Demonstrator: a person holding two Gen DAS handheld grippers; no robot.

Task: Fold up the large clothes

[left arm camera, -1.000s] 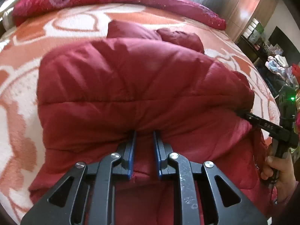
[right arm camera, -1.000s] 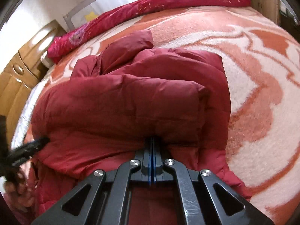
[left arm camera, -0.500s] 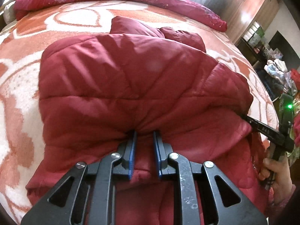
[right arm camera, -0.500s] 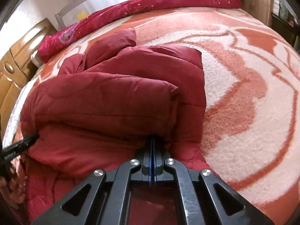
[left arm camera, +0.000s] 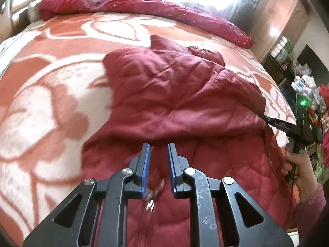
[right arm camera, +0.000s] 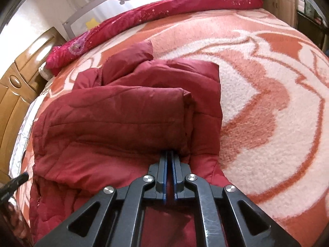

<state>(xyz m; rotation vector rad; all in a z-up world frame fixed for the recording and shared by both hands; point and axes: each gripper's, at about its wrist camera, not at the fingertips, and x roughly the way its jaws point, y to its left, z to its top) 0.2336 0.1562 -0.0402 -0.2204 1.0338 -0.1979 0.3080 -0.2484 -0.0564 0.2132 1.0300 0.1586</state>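
A big dark red puffy jacket lies on a bed, on top of a fuzzy orange and white blanket. The jacket is folded over on itself, so a thick top layer sits on a flatter bottom layer.

In the left wrist view, starting at the left, there is only blanket with big swirly shapes. In the middle is the left gripper. Its two blue-lined fingers are apart, with a gap between them, and nothing is pinched in that gap. It sits just above the lower part of the jacket, near the edge of the folded layer. A small shiny zipper pull shows between the fingers, but it is blurry. At the far right, a hand holds the right gripper, and its tip goes into the side of the jacket.

In the right wrist view, wooden drawers stand at the far left. The folded jacket fills the middle. The right gripper has its fingers pressed almost together on the edge of the folded top layer, holding the cloth. To the right is more blanket.

At the back of the bed lies a long, rolled-up bright red quilt with little spots on it.

I see no boxes or baskets with things in them.
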